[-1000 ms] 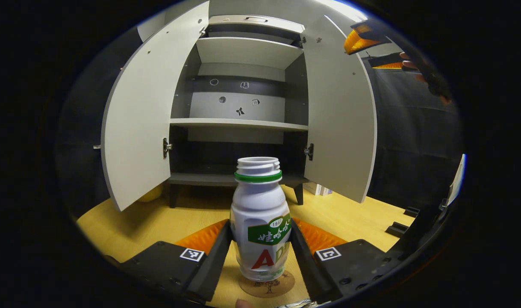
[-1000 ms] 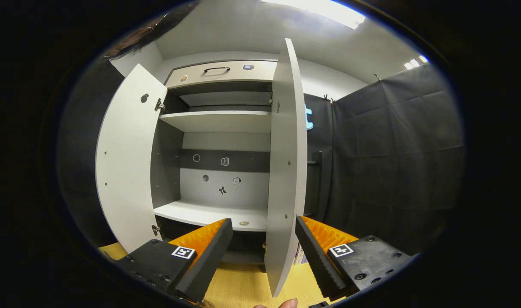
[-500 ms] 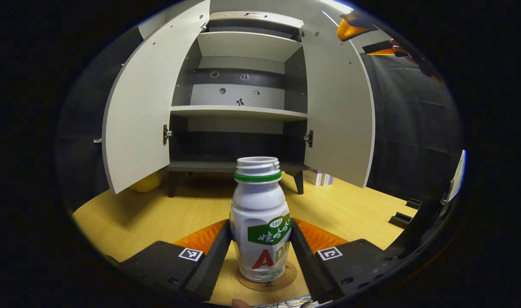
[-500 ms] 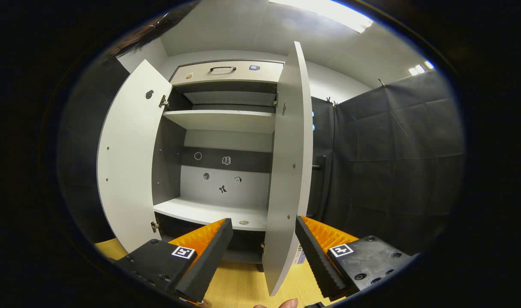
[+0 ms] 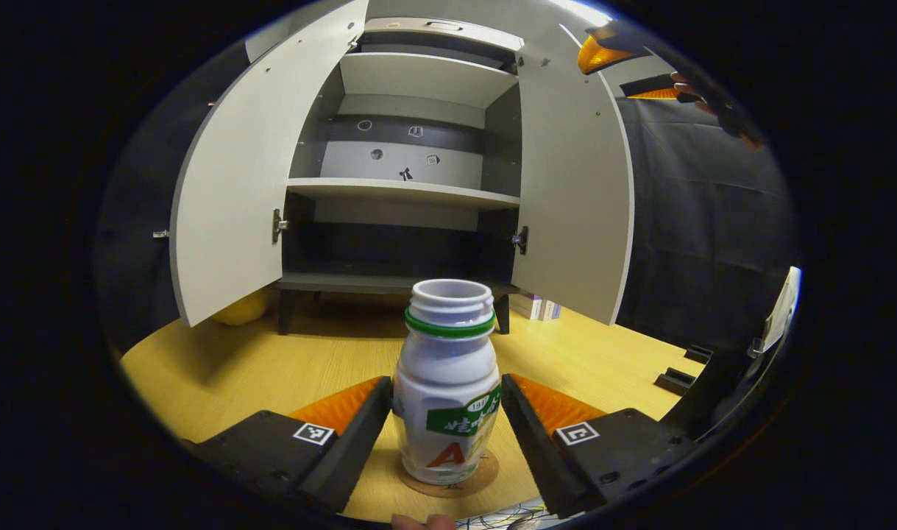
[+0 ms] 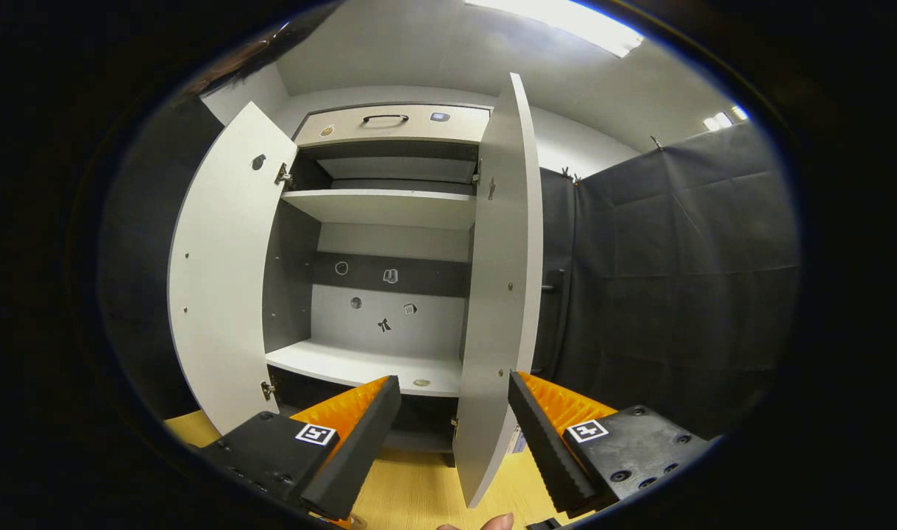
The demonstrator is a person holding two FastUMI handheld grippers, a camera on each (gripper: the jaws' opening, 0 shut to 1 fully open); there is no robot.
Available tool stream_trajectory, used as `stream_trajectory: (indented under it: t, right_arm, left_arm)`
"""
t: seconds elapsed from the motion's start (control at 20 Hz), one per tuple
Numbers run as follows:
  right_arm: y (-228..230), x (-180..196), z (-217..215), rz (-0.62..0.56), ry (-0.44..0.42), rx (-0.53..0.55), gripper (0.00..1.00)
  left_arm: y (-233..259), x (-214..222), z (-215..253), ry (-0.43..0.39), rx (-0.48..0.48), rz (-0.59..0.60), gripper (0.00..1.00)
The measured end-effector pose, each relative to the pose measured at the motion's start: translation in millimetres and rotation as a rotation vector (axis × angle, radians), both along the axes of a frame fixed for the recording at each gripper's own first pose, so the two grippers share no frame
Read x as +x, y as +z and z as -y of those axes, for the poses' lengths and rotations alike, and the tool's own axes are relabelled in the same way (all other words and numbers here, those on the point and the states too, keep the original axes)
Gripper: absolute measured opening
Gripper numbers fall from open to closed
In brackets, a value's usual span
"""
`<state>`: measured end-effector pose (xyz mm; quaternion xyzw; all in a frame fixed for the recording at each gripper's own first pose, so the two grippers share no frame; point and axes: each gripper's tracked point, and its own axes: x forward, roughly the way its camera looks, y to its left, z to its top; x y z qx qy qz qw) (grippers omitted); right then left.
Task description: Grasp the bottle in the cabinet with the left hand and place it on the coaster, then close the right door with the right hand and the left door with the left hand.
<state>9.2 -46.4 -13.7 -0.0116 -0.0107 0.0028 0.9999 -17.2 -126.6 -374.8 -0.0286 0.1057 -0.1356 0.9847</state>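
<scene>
In the left gripper view, the bottle [image 5: 448,397] now stands on the coaster [image 5: 448,477]. The left gripper [image 5: 447,412] has let go; its jaws sit apart beside it.

In the right gripper view, the right gripper [image 6: 454,412] waits with jaws spread by the right door [image 6: 501,294], ready to shut it.

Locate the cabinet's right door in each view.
Left gripper view: right door stands open, right of centre, behind the bottle.
Right gripper view: the door is at centre, nearly edge-on, above the gap of the right claw.
Shared landmark: the middle shelf.
</scene>
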Motion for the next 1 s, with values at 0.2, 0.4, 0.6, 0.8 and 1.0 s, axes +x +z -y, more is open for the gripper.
stream_trajectory:
  t: [0.2, 0.4, 0.6, 0.8, 1.0]
  right_arm:
    - [5.4, 1.2, -10.2, 0.004, 0.040, 0.029, 0.98]
    - [11.4, 2.1, -11.7, -0.003, 0.057, 0.061, 0.98]
    - [21.1, 1.9, 2.0, -0.014, 0.023, 0.065, 0.98]
    - [28.5, 0.1, 27.4, -0.027, -0.023, 0.064, 0.97]
    - [27.9, 1.2, 65.5, -0.054, -0.067, 0.077, 0.98]
  left_arm:
    - [9.2, -10.2, -6.6, -0.001, -0.027, -0.018, 0.95]
    - [43.5, -27.1, -12.2, -0.018, -0.042, -0.007, 0.95]
    - [97.2, -29.5, -33.5, 0.017, -0.030, 0.001, 0.95]
    - [158.8, -13.2, -61.0, 0.081, -0.048, 0.003, 0.95]
    - [215.3, 9.0, -89.5, 0.162, -0.038, 0.037, 0.95]
